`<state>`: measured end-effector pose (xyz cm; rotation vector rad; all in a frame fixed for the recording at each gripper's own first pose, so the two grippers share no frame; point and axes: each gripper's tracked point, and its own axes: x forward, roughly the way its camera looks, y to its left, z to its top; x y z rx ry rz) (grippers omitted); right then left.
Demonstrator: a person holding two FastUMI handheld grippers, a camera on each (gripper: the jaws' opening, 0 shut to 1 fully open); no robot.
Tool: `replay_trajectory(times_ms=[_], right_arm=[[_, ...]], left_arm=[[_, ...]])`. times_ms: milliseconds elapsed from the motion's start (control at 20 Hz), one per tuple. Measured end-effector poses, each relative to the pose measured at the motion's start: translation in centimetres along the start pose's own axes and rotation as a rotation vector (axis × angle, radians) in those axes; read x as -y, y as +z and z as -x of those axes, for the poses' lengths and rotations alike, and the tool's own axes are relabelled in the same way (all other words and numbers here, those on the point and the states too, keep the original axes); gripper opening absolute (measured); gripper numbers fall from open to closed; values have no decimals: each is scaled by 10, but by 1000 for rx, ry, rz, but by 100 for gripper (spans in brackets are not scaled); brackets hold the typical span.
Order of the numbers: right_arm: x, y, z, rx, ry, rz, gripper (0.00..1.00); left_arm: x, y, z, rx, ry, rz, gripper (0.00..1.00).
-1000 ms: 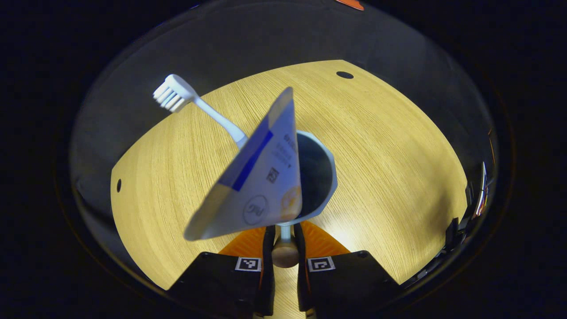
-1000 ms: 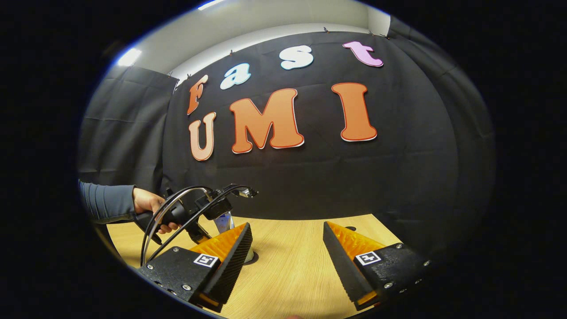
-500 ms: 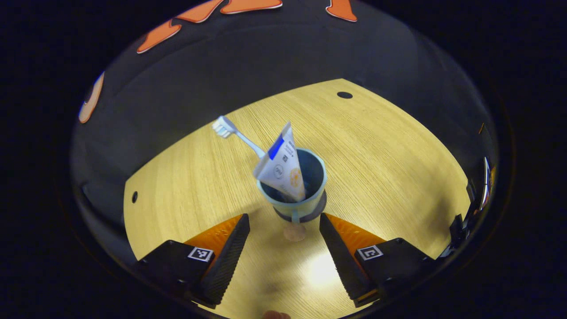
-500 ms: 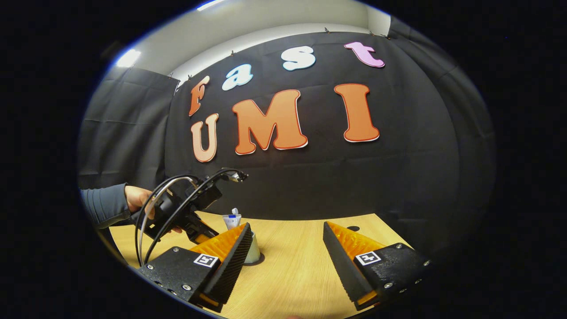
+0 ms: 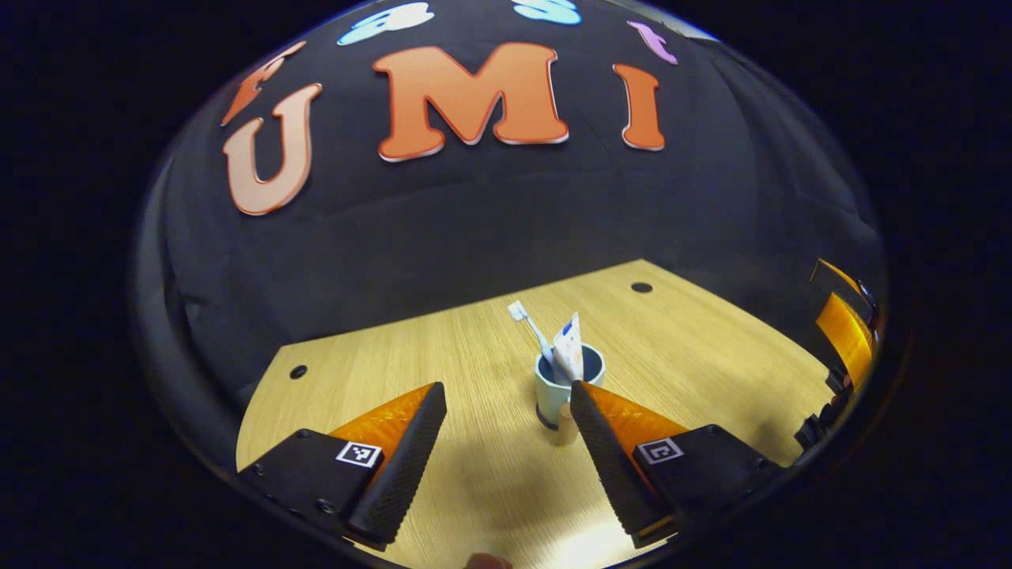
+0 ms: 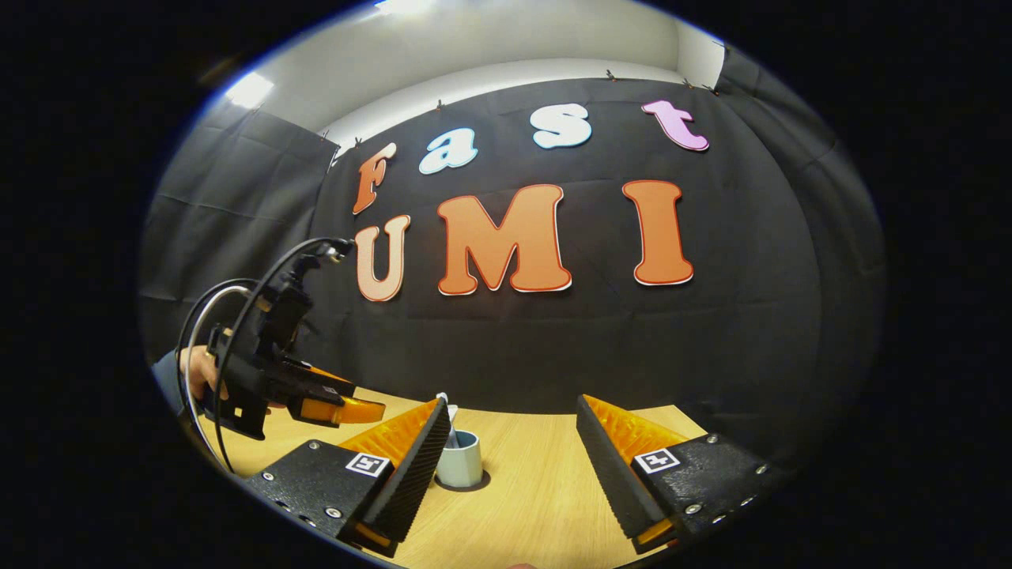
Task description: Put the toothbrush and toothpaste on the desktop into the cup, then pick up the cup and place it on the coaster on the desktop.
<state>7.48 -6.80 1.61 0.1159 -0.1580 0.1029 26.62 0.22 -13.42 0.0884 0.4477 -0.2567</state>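
A pale blue cup (image 5: 553, 391) stands upright on a dark round coaster (image 5: 543, 417) on the wooden desktop. A white toothbrush (image 5: 528, 324) and a white-and-blue toothpaste tube (image 5: 569, 353) stick up out of it. My left gripper (image 5: 506, 389) is open, back from the cup, nothing between its fingers. The right gripper view has the cup (image 6: 460, 460) and coaster (image 6: 466, 484) just past its left finger. My right gripper (image 6: 511, 401) is open and holds nothing. The left gripper (image 6: 341, 408), held by a hand (image 6: 194, 375), hovers left of the cup.
The desktop (image 5: 443, 356) has small round holes at the back right (image 5: 641, 287) and back left (image 5: 298, 371). Black cloth closes the far side. Part of the right gripper (image 5: 842, 332) shows at the right edge of the left gripper view.
My left gripper let go of the cup's handle, opened, and drew back and up from the cup. The cup stayed on the coaster. My right gripper barely moved.
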Motion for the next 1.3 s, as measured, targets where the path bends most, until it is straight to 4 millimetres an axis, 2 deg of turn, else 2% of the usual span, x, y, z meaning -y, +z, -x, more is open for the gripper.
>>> replay_trajectory(times_ms=[200, 500, 650, 750, 900, 1300], right_arm=[[-20, 3, -2, 24, 25, 15, 96], [-38, -1, 0, 21, 30, 20, 96], [-47, -2, 2, 29, 46, 22, 96], [-54, -11, 1, 15, 61, 33, 97], [-65, -15, 2, 3, 81, 32, 97], [-75, -18, 0, 13, 86, 34, 97]], left_arm=[[-6, 18, 13, 195, 93, 27, 100], [-5, 22, 17, 382, 181, 47, 100], [-3, 25, 30, 409, 179, 44, 100], [-1, 26, 36, 426, 178, 55, 100], [-2, 22, 38, 440, 192, 76, 99], [-13, 9, 47, 464, 257, 123, 100]])
